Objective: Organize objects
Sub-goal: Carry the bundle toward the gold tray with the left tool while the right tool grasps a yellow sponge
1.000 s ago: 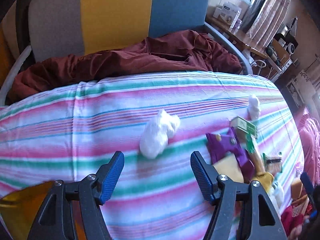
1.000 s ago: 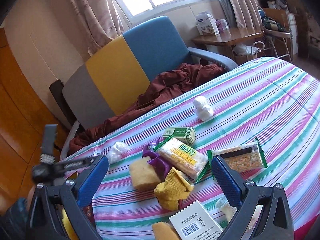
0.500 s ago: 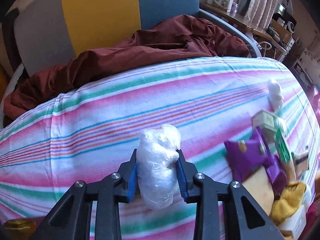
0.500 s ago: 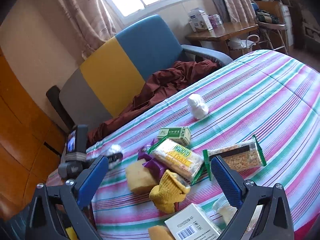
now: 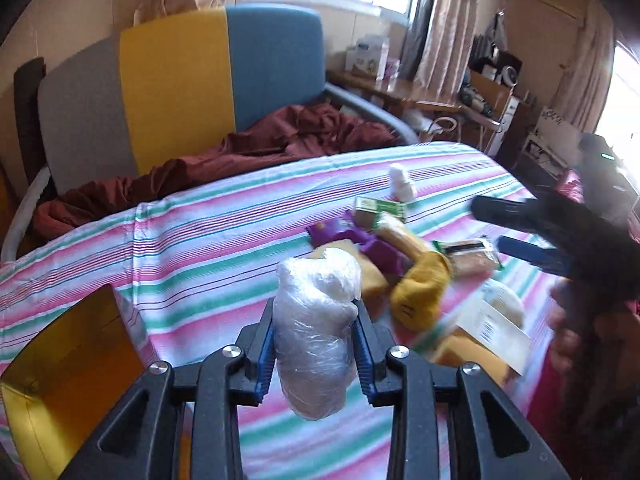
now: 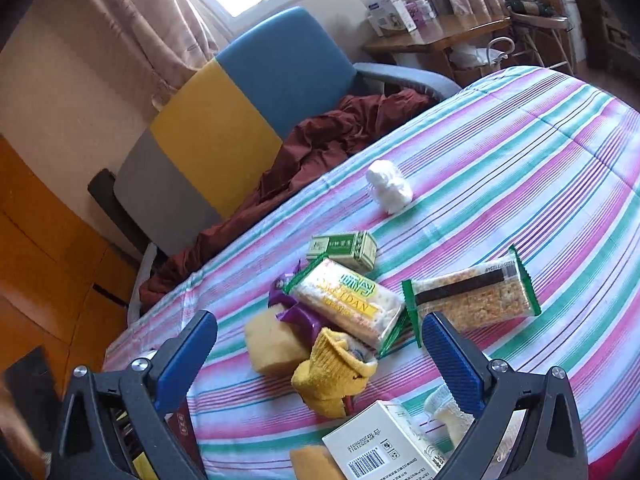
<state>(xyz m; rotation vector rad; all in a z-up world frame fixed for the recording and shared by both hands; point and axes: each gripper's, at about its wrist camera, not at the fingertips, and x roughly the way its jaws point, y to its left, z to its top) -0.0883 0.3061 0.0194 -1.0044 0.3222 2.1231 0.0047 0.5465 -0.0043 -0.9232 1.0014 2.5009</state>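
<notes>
My left gripper (image 5: 314, 350) is shut on a white plastic-wrapped bundle (image 5: 314, 332) and holds it above the striped bedspread (image 5: 224, 248). A pile of objects lies ahead to the right: a yellow sock (image 5: 420, 288), purple wrapper (image 5: 360, 240), green box (image 5: 378, 210), cracker packs and a second white bundle (image 5: 402, 182). My right gripper (image 6: 316, 344) is open and empty, hovering over the same pile: yellow sock (image 6: 334, 372), sponge (image 6: 272, 346), cracker pack (image 6: 346, 300), cereal bar (image 6: 472, 298), green box (image 6: 344, 248), white barcode box (image 6: 384, 448), white bundle (image 6: 390, 186). It shows as a dark blur in the left wrist view (image 5: 560, 236).
An open yellow box (image 5: 68, 376) sits at the lower left beside my left gripper. A grey, yellow and blue sofa (image 5: 180, 88) with a maroon cloth (image 5: 260, 148) stands behind the bed. A wooden desk (image 6: 436, 36) with boxes is at the far right.
My left gripper closed on the white bundle, lifted it off the bedspread and swung right toward the pile. My right gripper stayed open and shifted slightly over the pile.
</notes>
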